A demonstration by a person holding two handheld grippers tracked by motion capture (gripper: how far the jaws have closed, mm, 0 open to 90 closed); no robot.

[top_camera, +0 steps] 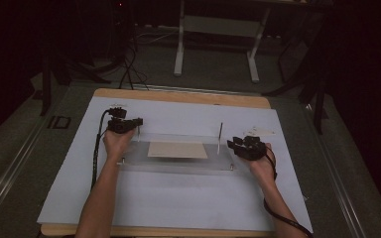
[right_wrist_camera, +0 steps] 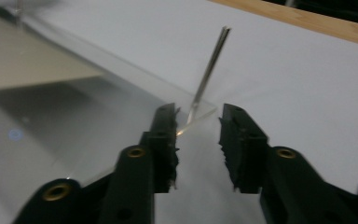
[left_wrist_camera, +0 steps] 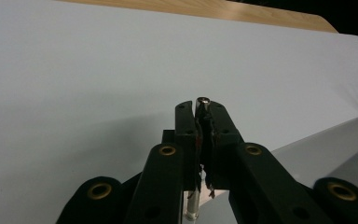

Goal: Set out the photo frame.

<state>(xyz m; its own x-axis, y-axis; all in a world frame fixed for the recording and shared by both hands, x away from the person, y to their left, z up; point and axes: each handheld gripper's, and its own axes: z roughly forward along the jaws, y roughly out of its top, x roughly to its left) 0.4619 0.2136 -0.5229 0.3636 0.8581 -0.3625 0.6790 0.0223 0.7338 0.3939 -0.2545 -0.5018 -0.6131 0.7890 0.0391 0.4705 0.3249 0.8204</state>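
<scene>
Landmark: clear acrylic plate (top_camera: 178, 166), on the white paper sheet (top_camera: 178, 203) covering the wooden table (top_camera: 178, 95).
On plate: beige card (top_camera: 177, 149), at its middle.
Back-left corner: upright metal rod (top_camera: 138, 133).
Back-right corner: second metal rod (top_camera: 220, 137).

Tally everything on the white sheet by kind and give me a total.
Upright metal rods: 2, one clamped in the left tongs, one ahead of the open right tongs
Clear acrylic plates: 1
Beige cards: 1
Total: 4
</scene>
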